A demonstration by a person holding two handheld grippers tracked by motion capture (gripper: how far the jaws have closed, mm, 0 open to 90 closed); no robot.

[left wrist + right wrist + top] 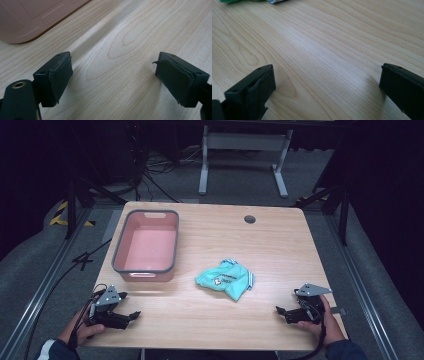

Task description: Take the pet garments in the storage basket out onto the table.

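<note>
A crumpled teal cloth (225, 279) with white trim lies near the middle of the wooden table (270, 245); its edge (229, 1) peeks in at the top left of the right gripper view. A pink bin (147, 245) with a grey rim stands empty at the left, and its corner (30, 17) shows in the left gripper view. My left gripper (134, 315) rests low at the front left, open, bare wood between its pads (61, 77). My right gripper (280, 311) sits at the front right, open, with nothing between its jaws.
A round cable hole (249, 219) sits near the table's far edge. Beyond the table stands a white metal frame (245, 150) on grey carpet, with cables (150, 170) on the floor. Dark tripod legs (75, 200) flank both sides.
</note>
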